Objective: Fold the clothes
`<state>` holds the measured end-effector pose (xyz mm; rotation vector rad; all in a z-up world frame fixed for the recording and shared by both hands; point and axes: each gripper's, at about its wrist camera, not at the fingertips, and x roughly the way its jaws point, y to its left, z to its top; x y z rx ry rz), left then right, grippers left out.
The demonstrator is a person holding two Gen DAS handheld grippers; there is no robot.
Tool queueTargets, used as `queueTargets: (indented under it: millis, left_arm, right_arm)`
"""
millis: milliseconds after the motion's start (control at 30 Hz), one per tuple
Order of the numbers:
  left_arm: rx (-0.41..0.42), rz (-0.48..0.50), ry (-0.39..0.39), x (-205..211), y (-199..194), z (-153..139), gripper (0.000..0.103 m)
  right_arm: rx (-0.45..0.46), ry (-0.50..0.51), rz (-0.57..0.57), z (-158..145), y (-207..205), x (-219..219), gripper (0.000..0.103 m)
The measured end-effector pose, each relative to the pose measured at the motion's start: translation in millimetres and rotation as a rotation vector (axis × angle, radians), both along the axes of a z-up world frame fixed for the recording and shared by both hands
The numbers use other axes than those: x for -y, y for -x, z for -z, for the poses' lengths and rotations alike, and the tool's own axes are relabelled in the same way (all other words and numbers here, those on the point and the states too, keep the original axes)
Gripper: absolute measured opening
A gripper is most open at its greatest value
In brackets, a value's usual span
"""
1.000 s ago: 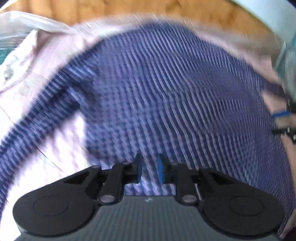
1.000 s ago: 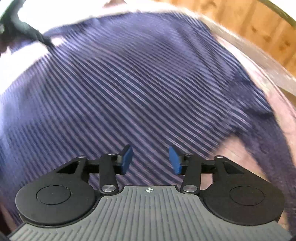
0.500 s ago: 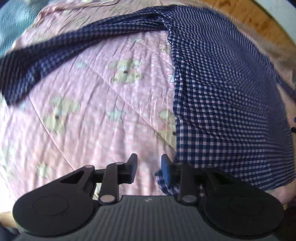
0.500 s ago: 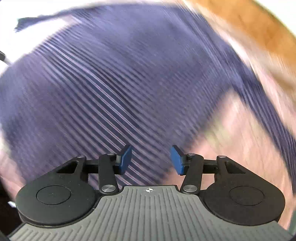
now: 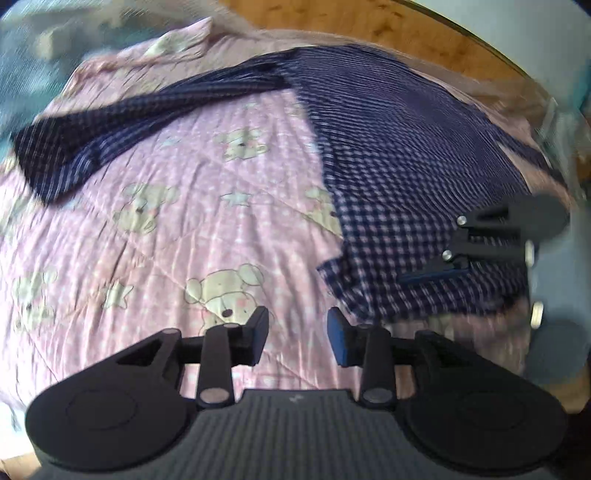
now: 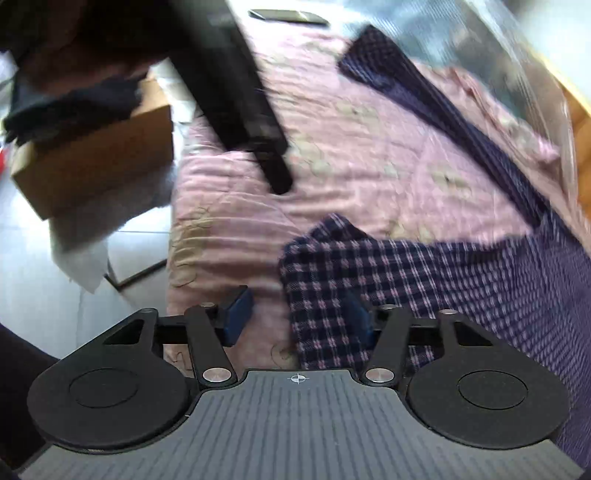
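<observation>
Shirt: one navy checked shirt (image 5: pixel 406 166), spread flat on the bed's pink quilt (image 5: pixel 184 240).
Long axis: the body runs from its hem, at the bed's near edge by both grippers, away to the wooden headboard (image 5: pixel 424 33).
Sleeve: one sleeve (image 5: pixel 129 122) is stretched out sideways from the far end of the body. It crosses the quilt towards the bed's left edge in the left wrist view, with its cuff end at the far left.
Hem corner: the near corner (image 6: pixel 325 258) is rucked up a little off the quilt.
Left gripper (image 5: pixel 297 332): it hangs over bare quilt just beside the hem corner. The jaws stand moderately apart, have just been opening, and have nothing between them.
Right gripper (image 6: pixel 299 317): it is at the hem corner. The jaws have just been closing and the checked cloth lies between them. In its own view the left pad (image 6: pixel 240 314) is clear of the cloth and the other pad is partly hidden behind it, so no grip shows.
Count: one shirt, two grippers, and one cardboard box (image 6: pixel 99 155) off the bed's side edge with a dark garment (image 6: pixel 74 107) on top.
Quilt print: teddy bears and stars, at least five bears in the left wrist view.
Markings: a small crosshair (image 6: pixel 296 378) on the right gripper's grey body.
</observation>
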<state>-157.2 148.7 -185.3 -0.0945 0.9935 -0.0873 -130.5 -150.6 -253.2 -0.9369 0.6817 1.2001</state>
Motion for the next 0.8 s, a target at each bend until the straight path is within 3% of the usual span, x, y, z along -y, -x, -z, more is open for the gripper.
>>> queueTargets:
  millis: [33, 167, 333, 400, 433, 500, 567, 600, 733, 800]
  left_arm:
    - [0.016, 0.027, -0.019, 5.0, -1.0, -1.1, 0.043]
    - [0.083, 0.119, -0.083, 25.3, -13.7, -3.6, 0.057]
    - [0.158, 0.200, -0.106, 45.3, -46.9, 3.0, 0.063]
    - [0.128, 0.226, -0.084, 47.5, -62.1, 14.9, 0.044]
    - [0.072, 0.223, -0.056, 44.6, -69.7, 21.2, 0.004]
    - [-0.009, 0.098, 0.138, 19.5, -70.2, 21.1, 0.003]
    - [-0.086, -0.116, 0.441, -18.5, -53.1, 28.1, 0.003]
    - [-0.102, -0.188, 0.521, -29.1, -43.8, 34.5, 0.003]
    - [-0.139, -0.436, 0.757, -56.3, -23.7, 68.9, 0.003]
    - [-0.139, -0.455, 0.729, -57.3, -24.2, 69.2, 0.003]
  right_arm:
    - [-0.009, -0.008, 0.033, -6.8, -4.4, 1.5, 0.000]
    - [0.004, -0.055, 0.129, -32.2, -15.3, -2.8, 0.000]
    - [-0.005, -0.098, 0.245, -47.3, -38.9, -14.9, 0.000]
    - [-0.024, -0.119, 0.277, -50.3, -48.9, -18.8, 0.000]
    - [-0.033, -0.130, 0.292, -50.0, -54.5, -21.3, 0.000]
    - [-0.066, -0.160, 0.319, -48.3, -64.1, -23.9, 0.000]
    - [-0.131, -0.204, 0.336, -50.8, -66.5, -17.6, 0.000]
    - [-0.163, -0.227, 0.345, -52.1, -67.8, -14.4, 0.000]
    - [-0.205, -0.237, 0.522, -28.9, -76.5, 22.2, 0.019]
    - [-0.214, -0.212, 0.653, -8.1, -83.6, 52.6, 0.026]
